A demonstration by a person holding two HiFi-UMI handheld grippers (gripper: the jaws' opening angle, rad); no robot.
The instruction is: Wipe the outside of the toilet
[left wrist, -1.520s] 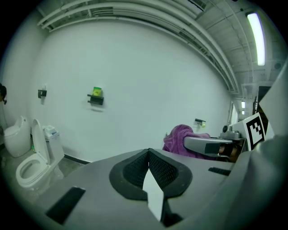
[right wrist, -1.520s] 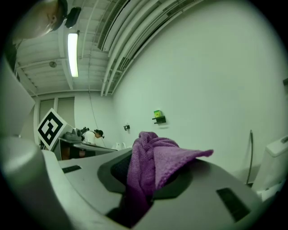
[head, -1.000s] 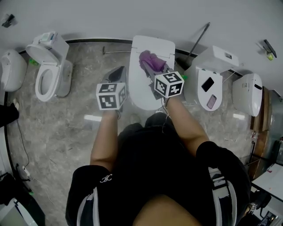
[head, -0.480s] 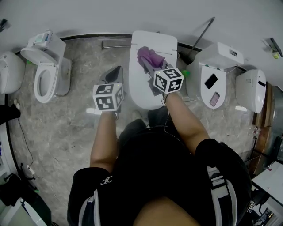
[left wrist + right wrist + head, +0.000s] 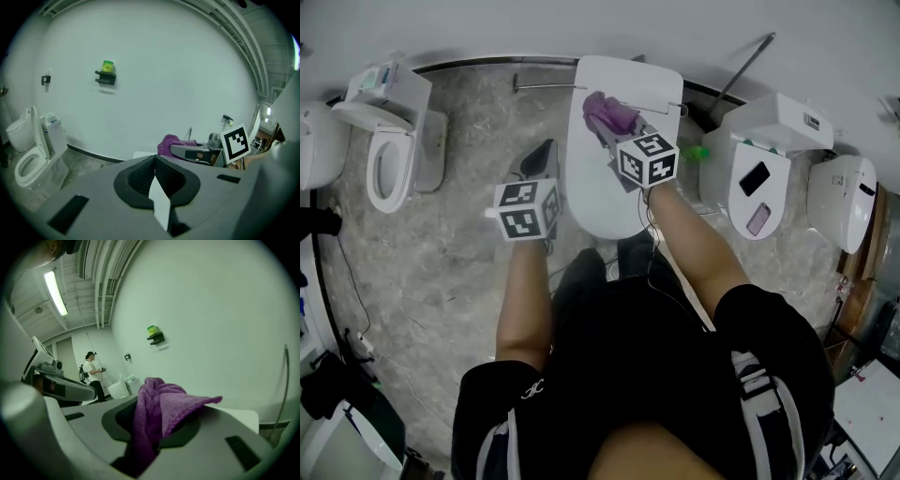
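The right gripper (image 5: 615,131) is clamped on the purple cloth (image 5: 605,112), which bunches at its tips over the toilet (image 5: 600,202) lid, a little nearer the tank than half a second ago. The left gripper (image 5: 544,155) (jaws drawn together, empty) hangs off to its left. Only the right gripper view shows a person (image 5: 93,373) standing far ahead.
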